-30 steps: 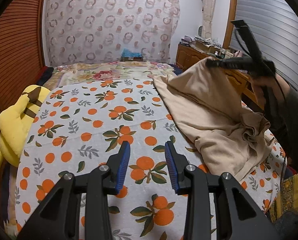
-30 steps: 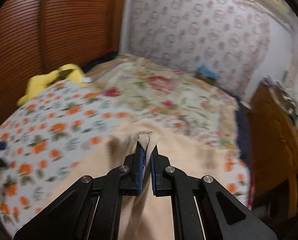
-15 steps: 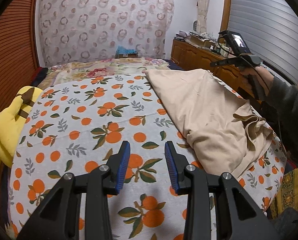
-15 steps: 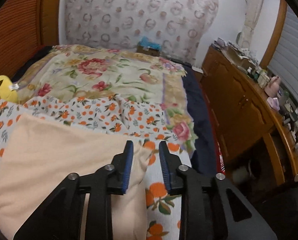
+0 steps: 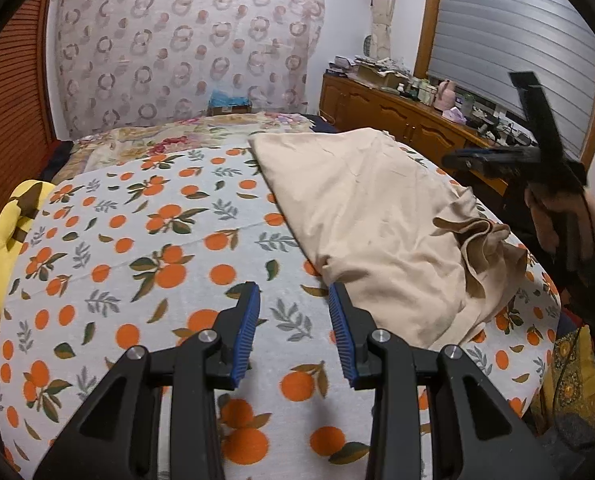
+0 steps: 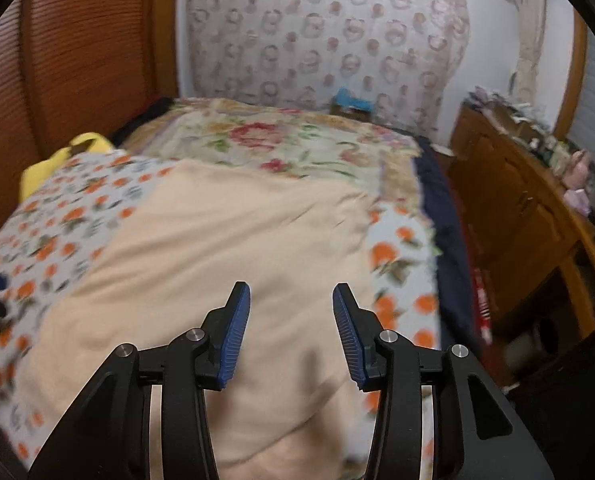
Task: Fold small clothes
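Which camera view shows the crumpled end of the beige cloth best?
The left wrist view. There the beige cloth is sharp, and its crumpled end shows clearly near the bed's right edge. The right wrist view shows only the flat part of the cloth, blurred; the crumpled end is not visible there.

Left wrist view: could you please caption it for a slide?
Open left tool above orange-print sheet, beige garment lying alongside.

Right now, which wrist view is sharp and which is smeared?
Left wrist view: sharp across the beige cloth and orange-print sheet, with only the raised right gripper blurred and fisheye bending at the edges. Right wrist view: motion blur on the sheet, cloth and cabinet; its own blue pads stay crisp.
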A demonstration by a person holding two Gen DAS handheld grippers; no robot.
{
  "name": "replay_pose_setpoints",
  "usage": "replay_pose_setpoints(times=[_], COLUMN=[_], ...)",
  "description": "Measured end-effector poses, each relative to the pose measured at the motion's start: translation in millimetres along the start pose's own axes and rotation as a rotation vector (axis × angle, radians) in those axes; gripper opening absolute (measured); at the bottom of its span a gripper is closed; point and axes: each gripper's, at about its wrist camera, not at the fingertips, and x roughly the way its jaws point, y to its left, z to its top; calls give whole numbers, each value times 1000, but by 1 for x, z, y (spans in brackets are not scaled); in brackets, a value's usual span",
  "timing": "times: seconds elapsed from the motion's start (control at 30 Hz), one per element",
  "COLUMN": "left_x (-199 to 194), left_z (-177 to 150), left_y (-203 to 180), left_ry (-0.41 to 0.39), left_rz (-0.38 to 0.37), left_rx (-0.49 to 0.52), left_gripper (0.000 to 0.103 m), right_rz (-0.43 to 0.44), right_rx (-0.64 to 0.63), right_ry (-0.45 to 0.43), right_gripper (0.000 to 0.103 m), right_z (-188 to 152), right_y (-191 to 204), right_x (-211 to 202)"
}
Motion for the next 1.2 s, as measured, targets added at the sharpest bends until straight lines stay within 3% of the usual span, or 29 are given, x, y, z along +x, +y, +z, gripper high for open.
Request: replay_pose_setpoints(times=[0.43,0.97,1.0,1.07,1.13,1.2], left_x=[5,10,11,11,11,10], left_z=[-3,-9,-9,-9,-9,-9], left_y=[-16,-22,-23,-24,-25,-26], left_ry=[20,35,37,42,43,40], left_rz=[-19,-33,-35,-43,-48,-52], left_rx=[29,33,32,32,33,34], left_gripper=[35,35,35,35,35,35], right_rz=[136,95,92,97,100,98], right_rx=[-85,-39,-41,-44,-44,-36], right_ry=[27,54,50,33,15,-16], right_gripper=[43,43,41,23,14,10], right_z=[-41,-64,-64,-65,-67,-69], right_y=[63,62,63,63,63,60], right_x=[-4,10,9,6,1,-9])
